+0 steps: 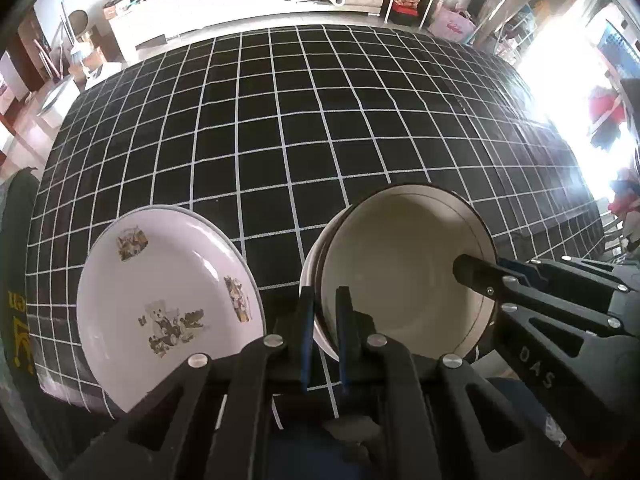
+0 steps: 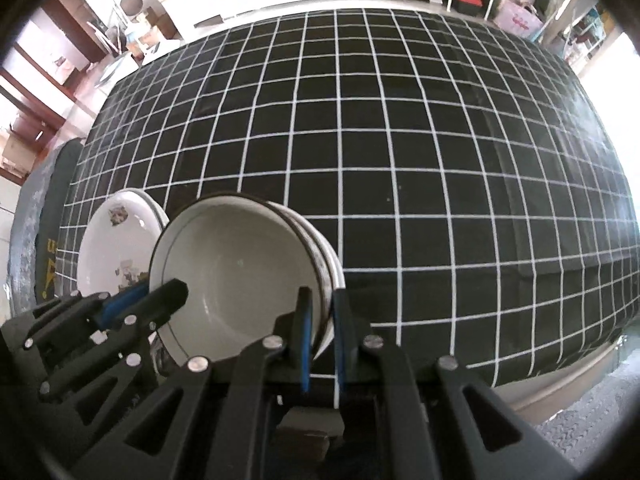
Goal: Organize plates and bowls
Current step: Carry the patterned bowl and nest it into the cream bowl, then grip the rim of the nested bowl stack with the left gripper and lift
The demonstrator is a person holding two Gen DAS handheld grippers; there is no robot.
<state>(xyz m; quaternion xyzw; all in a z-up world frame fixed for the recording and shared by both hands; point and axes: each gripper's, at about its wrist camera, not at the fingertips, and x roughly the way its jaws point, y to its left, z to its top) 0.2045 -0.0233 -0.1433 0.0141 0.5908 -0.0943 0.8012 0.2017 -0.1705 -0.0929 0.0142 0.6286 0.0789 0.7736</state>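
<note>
Tongs (image 1: 324, 312) clamp bowls (image 1: 404, 272) beside plates (image 1: 168, 300).

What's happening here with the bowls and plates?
A person is working two handheld grippers over a table with a black checked cloth. Both are clamped on the rim of a nested stack of bowls: the left gripper on one side, the right gripper on the opposite side. The stack sits right beside a stack of plates with a bear print, which neither gripper touches.
</note>
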